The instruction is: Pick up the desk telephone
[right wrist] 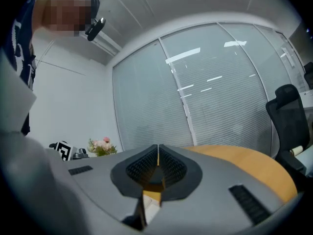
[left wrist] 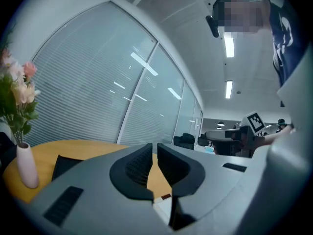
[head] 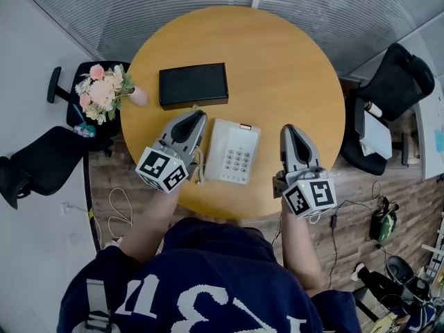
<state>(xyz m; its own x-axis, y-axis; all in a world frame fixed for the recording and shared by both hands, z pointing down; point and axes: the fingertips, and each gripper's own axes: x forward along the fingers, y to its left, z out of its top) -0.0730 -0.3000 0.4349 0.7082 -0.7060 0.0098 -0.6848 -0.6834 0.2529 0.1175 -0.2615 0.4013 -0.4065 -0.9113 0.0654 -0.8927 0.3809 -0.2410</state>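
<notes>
A white desk telephone [head: 234, 151] with a grey keypad lies near the front edge of the round wooden table [head: 277, 68]. My left gripper [head: 200, 116] hangs just left of the phone, over its handset side, jaws shut with nothing between them. My right gripper [head: 286, 130] is a short way right of the phone, also shut and empty. In the left gripper view the left gripper [left wrist: 153, 146] shows closed jaws, with a white corner of the telephone [left wrist: 164, 207] below them. In the right gripper view the right gripper [right wrist: 158, 148] has its pads together above the tabletop.
A black flat box [head: 193, 85] lies behind the phone. A vase of pink flowers [head: 104, 92] stands at the table's left rim. Black office chairs stand at the left [head: 35, 165] and right [head: 392, 89]. Cables [head: 118, 207] lie on the floor below the table.
</notes>
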